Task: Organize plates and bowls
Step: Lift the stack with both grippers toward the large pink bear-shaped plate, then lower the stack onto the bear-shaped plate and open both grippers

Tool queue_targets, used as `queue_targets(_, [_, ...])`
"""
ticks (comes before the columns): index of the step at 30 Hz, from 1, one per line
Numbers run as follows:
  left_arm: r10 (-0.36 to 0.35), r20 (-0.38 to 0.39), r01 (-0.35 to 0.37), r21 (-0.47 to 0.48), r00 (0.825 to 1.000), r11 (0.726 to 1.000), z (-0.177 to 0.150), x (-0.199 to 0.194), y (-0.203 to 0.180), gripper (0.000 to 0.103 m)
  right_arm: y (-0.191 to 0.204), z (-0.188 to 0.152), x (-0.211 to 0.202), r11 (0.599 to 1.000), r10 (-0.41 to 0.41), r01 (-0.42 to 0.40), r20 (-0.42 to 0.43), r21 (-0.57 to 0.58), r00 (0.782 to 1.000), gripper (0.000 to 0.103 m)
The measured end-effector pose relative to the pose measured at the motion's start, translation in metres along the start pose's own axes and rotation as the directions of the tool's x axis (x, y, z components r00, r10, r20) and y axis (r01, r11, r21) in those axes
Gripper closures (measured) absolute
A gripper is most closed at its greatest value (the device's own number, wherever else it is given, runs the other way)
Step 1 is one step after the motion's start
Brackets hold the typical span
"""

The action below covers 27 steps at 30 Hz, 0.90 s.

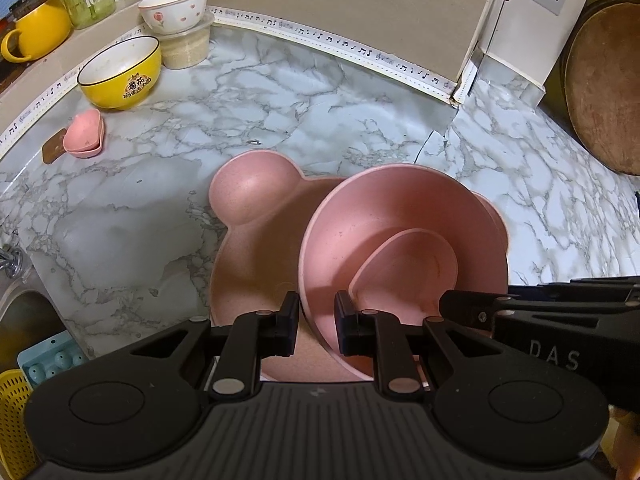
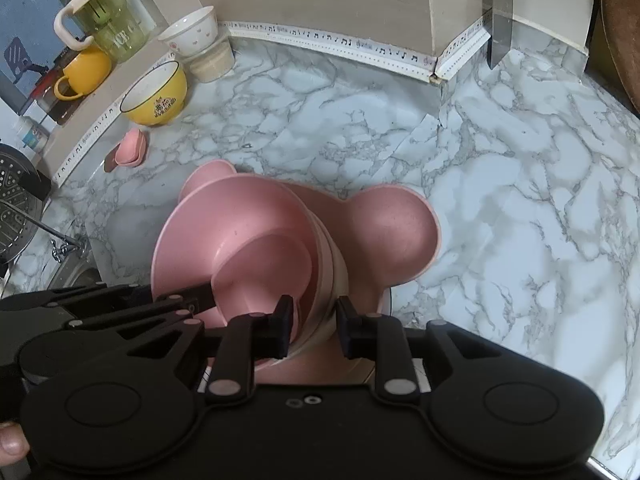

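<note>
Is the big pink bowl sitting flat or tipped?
Tipped. The big pink bowl leans over the bear-shaped pink plate, its opening facing the cameras, with the left gripper pinching its rim.

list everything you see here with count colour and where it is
bear-eared plate: 1, pink, counter centre
bowl stack: several nested, pink, on the plate
yellow bowl: 1, yellow, back left
floral bowl: 1, white, atop a clear tub
small dishes: 2, pink, left
mug: 1, yellow, ledge
jar: 1, green, ledge
chopping board: 1, brown, right
knife: 1, steel, back wall
counter: 1, marble
left claw: black, astride stack rim
right claw: black, astride stack rim
</note>
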<state>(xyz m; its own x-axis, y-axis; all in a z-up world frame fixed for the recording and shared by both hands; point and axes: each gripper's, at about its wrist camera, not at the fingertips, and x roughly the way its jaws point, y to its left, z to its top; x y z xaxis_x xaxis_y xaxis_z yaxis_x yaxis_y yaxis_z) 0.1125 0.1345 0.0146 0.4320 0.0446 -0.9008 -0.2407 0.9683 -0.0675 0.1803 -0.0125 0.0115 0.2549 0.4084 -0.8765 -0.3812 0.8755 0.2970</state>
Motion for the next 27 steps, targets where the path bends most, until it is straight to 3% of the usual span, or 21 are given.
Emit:
queue_targets(17, [-0.03,0.071,0.031,-0.023,0.997,0.999,-0.014,-0.022,0.01,0.084,-0.005,-0.016,-0.032,0.999,0.026,-0.022,0.098,-0.046,0.995,0.063])
queue_targets(22, [-0.016,0.122,0.017,-0.01,0.992,1.0,-0.023,-0.035,0.012,0.069,-0.011,-0.023,-0.044,0.997,0.053,-0.046,0.139,-0.054,0.989,0.057])
queue_targets(24, [-0.013,0.146,0.014,-0.006,0.989,1.0,-0.027,-0.04,0.013,0.054,-0.013,-0.026,-0.049,0.997,0.061,-0.051,0.157,-0.066,0.986,0.055])
queue_targets(27, [-0.011,0.182,0.01,0.004,0.983,1.0,-0.034,-0.049,0.013,0.048,-0.015,-0.032,-0.055,0.995,0.067,-0.053,0.188,-0.08,0.98,0.048])
